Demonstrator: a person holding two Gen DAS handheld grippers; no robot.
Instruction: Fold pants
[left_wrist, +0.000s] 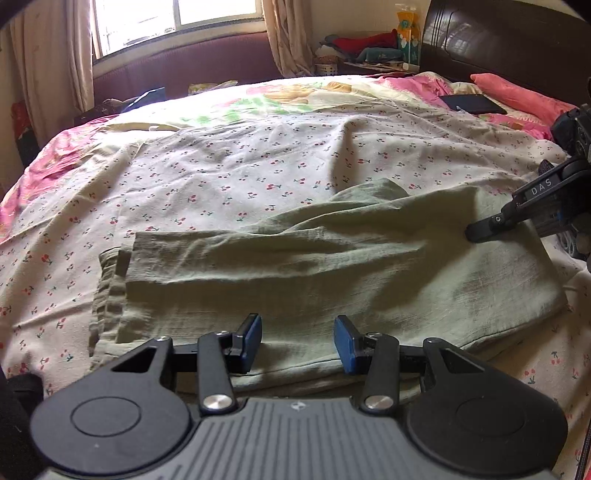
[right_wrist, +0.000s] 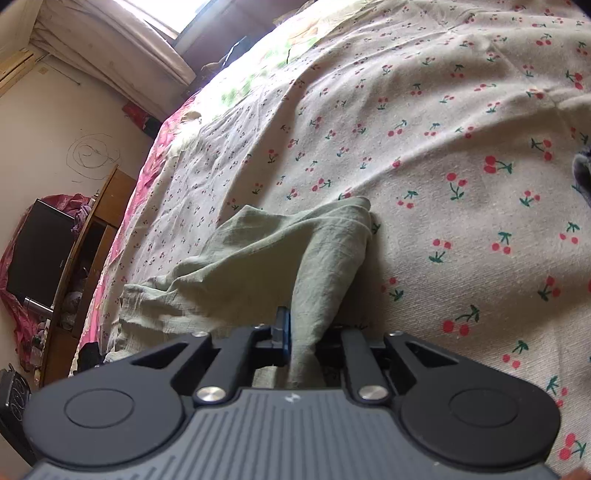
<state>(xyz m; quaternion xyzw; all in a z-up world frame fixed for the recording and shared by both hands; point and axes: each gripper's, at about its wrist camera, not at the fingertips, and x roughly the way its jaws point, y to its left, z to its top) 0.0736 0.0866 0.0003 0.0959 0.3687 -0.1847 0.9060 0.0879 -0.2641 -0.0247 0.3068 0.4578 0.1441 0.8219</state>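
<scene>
Pale green pants (left_wrist: 314, 273) lie folded lengthwise on the cherry-print bed sheet (left_wrist: 229, 173), hems at the left, waist end at the right. My left gripper (left_wrist: 297, 343) is open, its blue pads just above the near edge of the pants, holding nothing. My right gripper (left_wrist: 480, 232) comes in from the right onto the far right corner of the pants. In the right wrist view it (right_wrist: 304, 332) is shut on a bunched fold of the green pants (right_wrist: 280, 254), which rises from the sheet (right_wrist: 443, 147) into the jaws.
A black tablet (left_wrist: 472, 104) and pink pillow (left_wrist: 517, 94) lie at the bed's head on the right. A dark headboard (left_wrist: 498, 40), cluttered side shelf (left_wrist: 365, 50) and window stand behind. A wooden cabinet with a black box (right_wrist: 40, 254) stands left of the bed.
</scene>
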